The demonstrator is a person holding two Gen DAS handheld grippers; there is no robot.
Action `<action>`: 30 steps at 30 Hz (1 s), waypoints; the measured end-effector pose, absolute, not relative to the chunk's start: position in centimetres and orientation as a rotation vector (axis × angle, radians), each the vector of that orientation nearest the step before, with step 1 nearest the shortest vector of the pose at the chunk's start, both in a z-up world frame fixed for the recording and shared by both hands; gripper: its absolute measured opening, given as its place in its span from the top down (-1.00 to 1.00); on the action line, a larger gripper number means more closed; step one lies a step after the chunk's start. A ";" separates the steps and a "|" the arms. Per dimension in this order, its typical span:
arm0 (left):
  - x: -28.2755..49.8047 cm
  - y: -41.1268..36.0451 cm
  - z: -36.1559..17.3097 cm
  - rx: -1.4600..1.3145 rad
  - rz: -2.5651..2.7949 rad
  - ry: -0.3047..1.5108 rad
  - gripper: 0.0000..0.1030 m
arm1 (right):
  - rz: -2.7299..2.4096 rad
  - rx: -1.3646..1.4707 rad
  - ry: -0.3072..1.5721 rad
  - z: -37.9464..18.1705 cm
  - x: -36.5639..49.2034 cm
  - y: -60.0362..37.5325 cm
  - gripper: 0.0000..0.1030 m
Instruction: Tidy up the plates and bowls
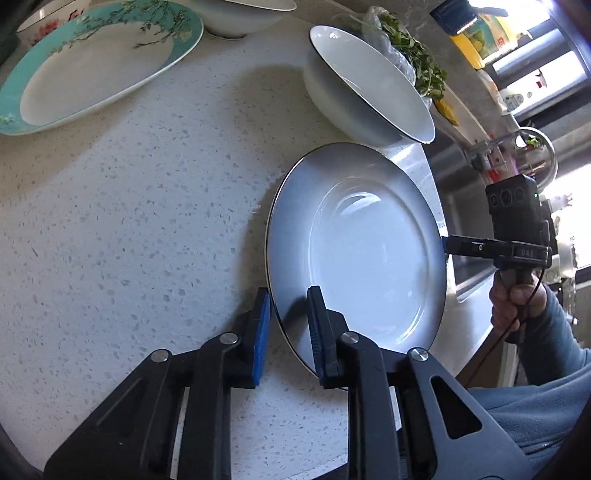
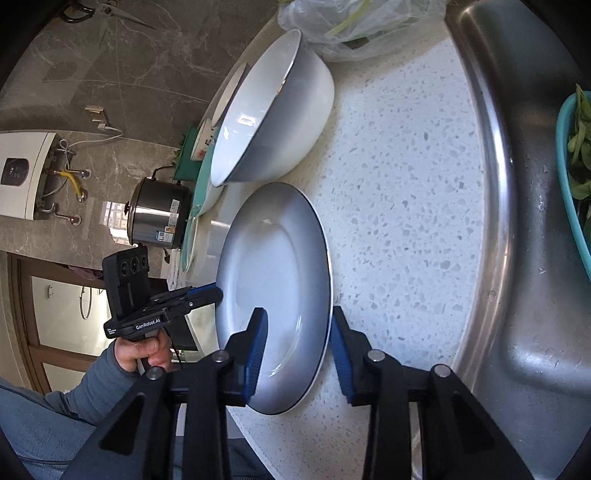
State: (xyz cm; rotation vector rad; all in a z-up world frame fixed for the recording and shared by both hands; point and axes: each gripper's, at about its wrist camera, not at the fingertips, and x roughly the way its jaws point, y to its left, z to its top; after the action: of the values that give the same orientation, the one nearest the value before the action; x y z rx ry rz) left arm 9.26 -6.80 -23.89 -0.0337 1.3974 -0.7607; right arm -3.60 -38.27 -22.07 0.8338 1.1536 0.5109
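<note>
A white plate (image 1: 365,254) with a thin dark rim lies on the speckled counter (image 1: 129,221), near its front edge. My left gripper (image 1: 289,295) is shut on the plate's near rim, one pad under the edge and one finger on top. In the right wrist view the same plate (image 2: 280,258) has its rim between the jaws of my right gripper (image 2: 298,314). Those jaws stand open, with a gap at the inner pad. The left gripper (image 2: 218,293) clamps the opposite rim. A white bowl (image 1: 369,85) stands just beyond the plate.
A teal floral plate (image 1: 96,62), another white bowl (image 1: 236,18) and a flowered bowl (image 1: 48,18) sit at the back left. A bag of greens (image 1: 402,48) lies behind the bowl. The steel sink (image 2: 517,221) holds a teal basket (image 2: 570,177).
</note>
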 end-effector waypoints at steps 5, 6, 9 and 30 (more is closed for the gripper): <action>10.1 -6.0 -24.5 -0.122 -0.774 1.445 0.65 | 0.487 0.902 1.189 -22.9 -3.7 -39.0 0.56; 10.3 -5.9 -24.5 -0.134 -0.781 1.456 0.65 | 0.488 0.909 1.193 -23.0 -3.8 -39.0 0.56; 10.6 -5.1 -24.7 -0.157 -0.791 1.476 0.65 | 0.493 0.929 1.205 -23.1 -4.1 -39.0 0.56; 11.7 -5.5 -25.0 -0.183 -0.805 1.515 0.68 | 0.447 1.079 1.252 -24.4 -5.1 -40.2 0.79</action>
State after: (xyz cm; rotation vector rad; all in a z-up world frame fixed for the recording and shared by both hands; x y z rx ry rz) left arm 11.68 -5.47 -25.03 -0.1827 1.5154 -0.8048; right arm -5.06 -40.20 -24.42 1.0792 1.2521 0.4471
